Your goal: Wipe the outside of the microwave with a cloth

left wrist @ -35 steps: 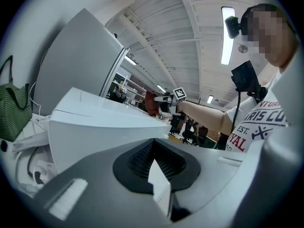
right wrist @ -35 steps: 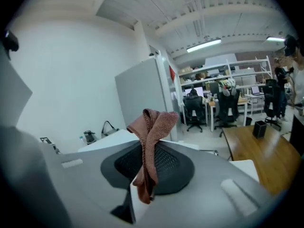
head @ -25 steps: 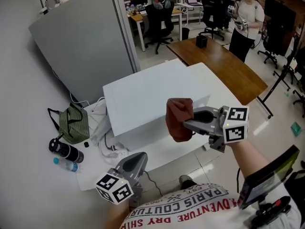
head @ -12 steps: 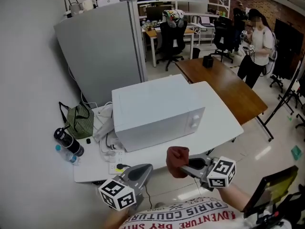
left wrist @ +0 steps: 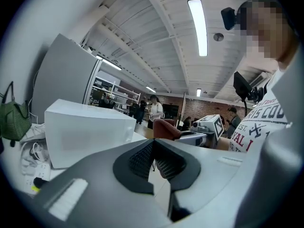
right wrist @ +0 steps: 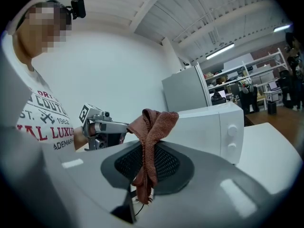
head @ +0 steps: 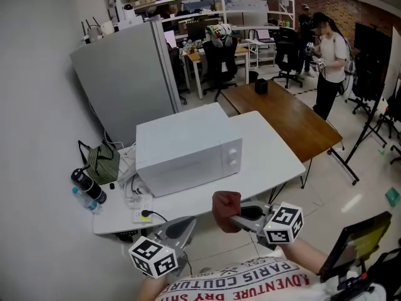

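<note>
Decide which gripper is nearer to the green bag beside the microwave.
Left. The left gripper is off the table's left end, the side where the green bag sits. The right gripper, shut on the cloth, is further right, opposite the microwave's knob end.

A white table [head: 269, 162] carries the microwave [head: 185, 149] near its middle. To the left lie a green bag [head: 103, 163], a black bottle [head: 88, 185] and a clear bottle [head: 84, 199]. Tangled cables [head: 128, 184] and a power strip [head: 143, 215] sit by the near-left edge. The right end is bare.
</note>
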`<action>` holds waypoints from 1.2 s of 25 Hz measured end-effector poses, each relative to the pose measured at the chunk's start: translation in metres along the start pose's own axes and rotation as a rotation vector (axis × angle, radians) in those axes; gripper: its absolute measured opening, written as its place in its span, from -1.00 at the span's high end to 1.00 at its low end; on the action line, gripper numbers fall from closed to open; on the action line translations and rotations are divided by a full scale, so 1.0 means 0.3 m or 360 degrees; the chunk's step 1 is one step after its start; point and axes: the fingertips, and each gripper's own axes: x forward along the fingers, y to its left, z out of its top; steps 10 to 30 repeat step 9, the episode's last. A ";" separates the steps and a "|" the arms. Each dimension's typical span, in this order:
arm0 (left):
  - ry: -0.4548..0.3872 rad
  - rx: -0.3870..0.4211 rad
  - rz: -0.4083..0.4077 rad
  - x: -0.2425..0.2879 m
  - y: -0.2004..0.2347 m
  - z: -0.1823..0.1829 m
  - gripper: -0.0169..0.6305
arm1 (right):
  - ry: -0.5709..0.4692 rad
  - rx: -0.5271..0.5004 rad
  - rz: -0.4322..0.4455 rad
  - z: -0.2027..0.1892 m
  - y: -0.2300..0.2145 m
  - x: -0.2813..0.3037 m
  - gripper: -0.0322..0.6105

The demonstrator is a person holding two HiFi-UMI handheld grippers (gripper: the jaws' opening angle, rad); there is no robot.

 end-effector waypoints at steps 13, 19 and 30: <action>-0.0015 0.0019 0.0004 -0.007 -0.109 -0.003 0.93 | 0.0002 -0.0048 0.0041 0.000 0.051 -0.062 0.77; -0.0015 0.0019 0.0004 -0.007 -0.109 -0.003 0.93 | 0.0002 -0.0048 0.0041 0.000 0.051 -0.062 0.77; -0.0015 0.0019 0.0004 -0.007 -0.109 -0.003 0.93 | 0.0002 -0.0048 0.0041 0.000 0.051 -0.062 0.77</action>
